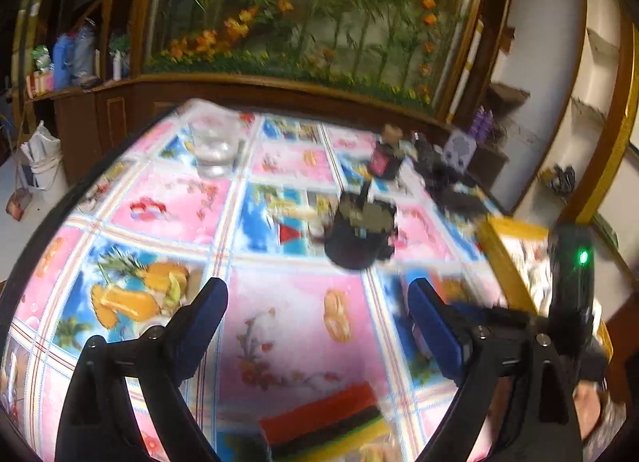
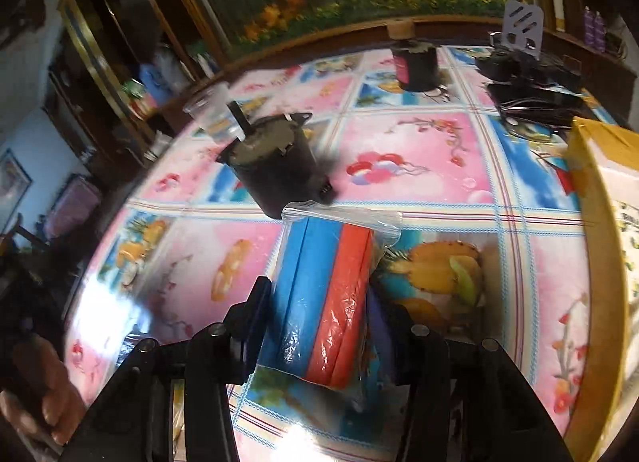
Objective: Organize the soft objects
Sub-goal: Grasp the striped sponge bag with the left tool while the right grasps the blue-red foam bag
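Observation:
My right gripper (image 2: 319, 294) is shut on a clear plastic bag of blue and red sponges (image 2: 323, 294) and holds it above the table. My left gripper (image 1: 315, 298) is open and empty over the patterned tablecloth (image 1: 287, 318). A stack of red, black and yellow sponges (image 1: 327, 422) lies on the table just below and between its fingers. The other gripper's body (image 1: 571, 286) with a green light shows at the right of the left wrist view.
A black cylindrical motor (image 1: 359, 234) stands mid-table, also in the right wrist view (image 2: 275, 166). A clear plastic cup (image 1: 215, 142), a dark jar (image 2: 415, 62), black cables and gear (image 2: 531, 82) and a yellow-edged box (image 2: 599, 222) stand around. A wooden cabinet runs behind.

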Demonstrator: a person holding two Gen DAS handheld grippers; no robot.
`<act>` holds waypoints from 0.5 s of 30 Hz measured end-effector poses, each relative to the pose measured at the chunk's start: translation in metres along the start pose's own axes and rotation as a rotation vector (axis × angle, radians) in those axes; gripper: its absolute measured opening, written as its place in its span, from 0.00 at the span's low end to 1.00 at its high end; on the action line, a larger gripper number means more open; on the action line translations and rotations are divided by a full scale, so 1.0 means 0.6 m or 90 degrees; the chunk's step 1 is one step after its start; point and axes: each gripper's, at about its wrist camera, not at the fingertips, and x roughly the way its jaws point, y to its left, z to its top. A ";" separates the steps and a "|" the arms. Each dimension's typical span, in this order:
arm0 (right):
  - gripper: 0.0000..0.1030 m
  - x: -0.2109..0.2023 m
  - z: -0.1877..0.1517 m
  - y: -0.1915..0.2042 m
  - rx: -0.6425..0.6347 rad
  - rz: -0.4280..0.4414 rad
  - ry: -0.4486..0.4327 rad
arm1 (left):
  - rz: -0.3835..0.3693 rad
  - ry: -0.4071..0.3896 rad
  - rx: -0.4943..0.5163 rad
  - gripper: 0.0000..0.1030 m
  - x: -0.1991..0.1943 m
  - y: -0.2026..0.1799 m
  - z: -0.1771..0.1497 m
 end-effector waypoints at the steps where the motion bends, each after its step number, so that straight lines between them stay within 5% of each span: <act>1: 0.49 -0.008 0.003 -0.002 -0.009 -0.002 -0.009 | -0.010 0.021 0.008 0.88 0.004 0.003 -0.005; 4: 0.49 -0.040 0.015 -0.011 -0.028 -0.009 -0.071 | -0.027 0.070 0.066 0.88 0.004 0.005 -0.022; 15: 0.49 -0.047 0.014 -0.025 0.016 0.055 -0.054 | -0.055 0.142 0.315 0.89 -0.029 -0.022 -0.097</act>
